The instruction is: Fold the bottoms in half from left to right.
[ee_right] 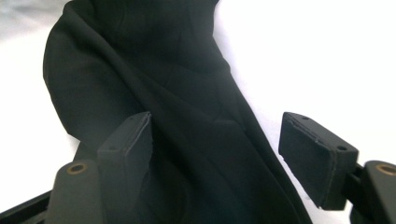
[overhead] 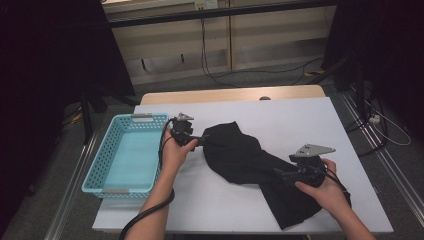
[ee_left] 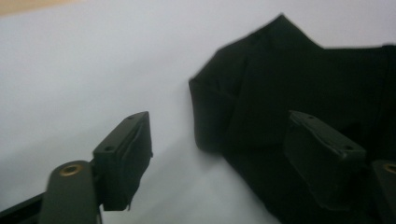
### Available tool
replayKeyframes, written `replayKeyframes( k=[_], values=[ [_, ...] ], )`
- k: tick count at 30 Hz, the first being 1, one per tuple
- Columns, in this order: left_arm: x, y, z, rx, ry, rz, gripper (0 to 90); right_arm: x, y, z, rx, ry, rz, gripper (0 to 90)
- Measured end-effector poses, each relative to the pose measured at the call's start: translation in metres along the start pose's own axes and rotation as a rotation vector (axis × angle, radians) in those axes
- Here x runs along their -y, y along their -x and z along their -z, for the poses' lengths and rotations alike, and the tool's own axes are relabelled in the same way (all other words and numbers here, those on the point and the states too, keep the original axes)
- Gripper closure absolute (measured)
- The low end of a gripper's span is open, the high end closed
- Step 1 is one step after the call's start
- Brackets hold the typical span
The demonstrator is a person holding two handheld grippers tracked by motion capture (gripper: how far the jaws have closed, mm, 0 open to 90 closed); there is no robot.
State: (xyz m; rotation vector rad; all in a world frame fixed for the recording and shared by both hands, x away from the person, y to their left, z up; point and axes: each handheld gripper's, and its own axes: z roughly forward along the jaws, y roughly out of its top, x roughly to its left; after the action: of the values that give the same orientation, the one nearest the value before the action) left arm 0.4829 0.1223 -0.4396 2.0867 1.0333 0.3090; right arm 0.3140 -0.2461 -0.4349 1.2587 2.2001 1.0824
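Left tongs (overhead: 200, 140) wide, right tongs (overhead: 280, 172) wide | black garment (overhead: 250, 160) mid-tabletop (overhead: 300, 120) | best gripped squarely at opposite edges.

No readable text, label, brand, number or sign is found on anything shown in the high view or in either gripper view.
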Motion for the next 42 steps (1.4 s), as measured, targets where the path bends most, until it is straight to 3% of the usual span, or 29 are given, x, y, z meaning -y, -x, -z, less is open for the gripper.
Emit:
replayKeyframes(
  k=[3,6,9,13,14,16,17,19,26,32,36,42],
  values=[
    [0.008,0.001,-0.005,-0.011,-0.029,-0.020,26.8,0.001,0.001,0.003,0.006,0.005,-0.007,25.5],
    [0.015,0.004,-0.014,-0.007,-0.035,0.003,29.0,0.003,0.003,0.006,0.014,0.008,-0.007,25.4],
    [0.015,0.007,-0.015,-0.027,-0.044,-0.034,29.9,0.004,0.005,0.008,0.022,0.008,-0.006,25.4],
    [0.011,0.014,-0.017,0.004,-0.037,0.000,53.2,0.004,0.005,0.009,0.026,0.015,-0.002,25.4],
    [0.010,0.015,-0.017,0.011,-0.051,-0.002,56.0,0.003,0.005,0.010,0.027,0.016,-0.003,25.4],
    [0.009,0.017,-0.017,0.050,-0.067,0.026,70.4,0.003,0.005,0.011,0.028,0.017,-0.002,25.4],
    [0.008,0.018,-0.017,0.051,-0.070,0.036,77.5,0.003,0.005,0.011,0.029,0.017,0.000,25.4],
    [0.006,0.020,-0.017,0.046,-0.080,0.037,83.1,0.003,0.006,0.012,0.033,0.017,-0.001,25.5],
    [-0.006,0.003,-0.002,0.026,-0.046,0.091,86.2,0.004,0.010,0.016,0.050,0.005,0.006,25.3],
    [-0.016,-0.012,0.017,-0.039,0.026,0.092,87.3,0.012,0.021,0.025,0.073,-0.004,-0.023,27.6],
    [-0.021,-0.021,0.024,-0.063,0.039,0.106,87.3,0.023,0.029,0.030,0.084,-0.037,-0.043,34.3],
    [-0.023,-0.023,0.027,-0.063,0.041,0.111,87.3,0.033,0.033,0.032,0.065,-0.082,-0.049,50.9]
  ],
)
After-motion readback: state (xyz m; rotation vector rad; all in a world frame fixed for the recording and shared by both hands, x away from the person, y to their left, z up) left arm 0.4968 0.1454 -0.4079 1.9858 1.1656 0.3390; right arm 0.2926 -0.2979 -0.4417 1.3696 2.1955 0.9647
